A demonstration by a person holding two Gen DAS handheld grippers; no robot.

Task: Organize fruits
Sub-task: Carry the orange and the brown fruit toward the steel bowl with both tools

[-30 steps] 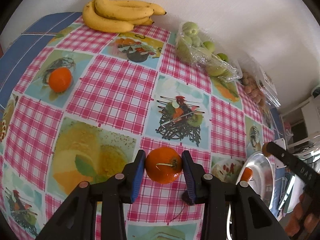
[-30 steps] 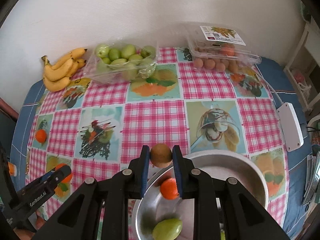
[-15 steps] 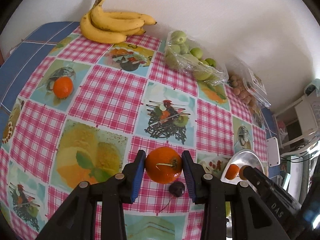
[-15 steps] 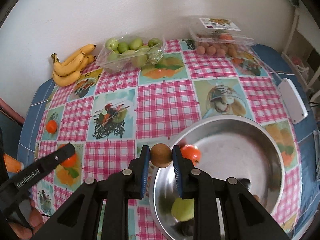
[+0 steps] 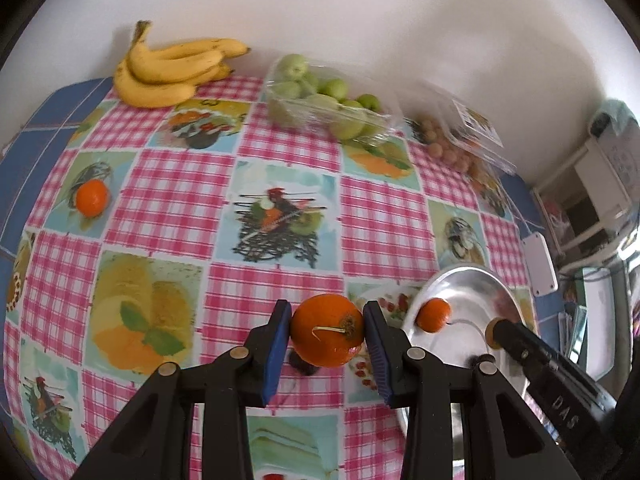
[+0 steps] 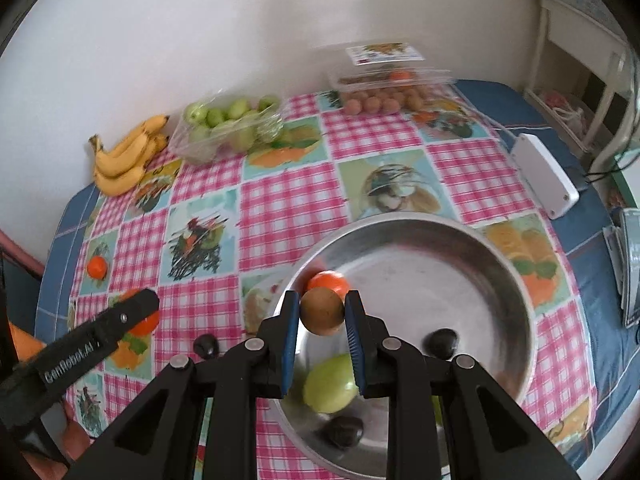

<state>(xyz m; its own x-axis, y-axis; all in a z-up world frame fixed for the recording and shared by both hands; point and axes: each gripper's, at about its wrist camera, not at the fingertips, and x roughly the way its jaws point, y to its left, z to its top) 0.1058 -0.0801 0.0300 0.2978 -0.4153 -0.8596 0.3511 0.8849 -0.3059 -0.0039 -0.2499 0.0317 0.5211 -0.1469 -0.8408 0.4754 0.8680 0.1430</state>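
Round brown fruit (image 6: 322,311), perhaps a kiwi, matte and unblemished.

free: tablecloth (image 6: 280,208) centre | blocked: back wall, bananas (image 6: 126,158), fruit trays (image 6: 228,126)

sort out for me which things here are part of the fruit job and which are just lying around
Part of the job:
- orange in the left gripper
- brown fruit in the right gripper
- bowl, with fruit already in it
- loose orange on the cloth
- bananas
- green fruit box

Lying about:
- white box
- tablecloth
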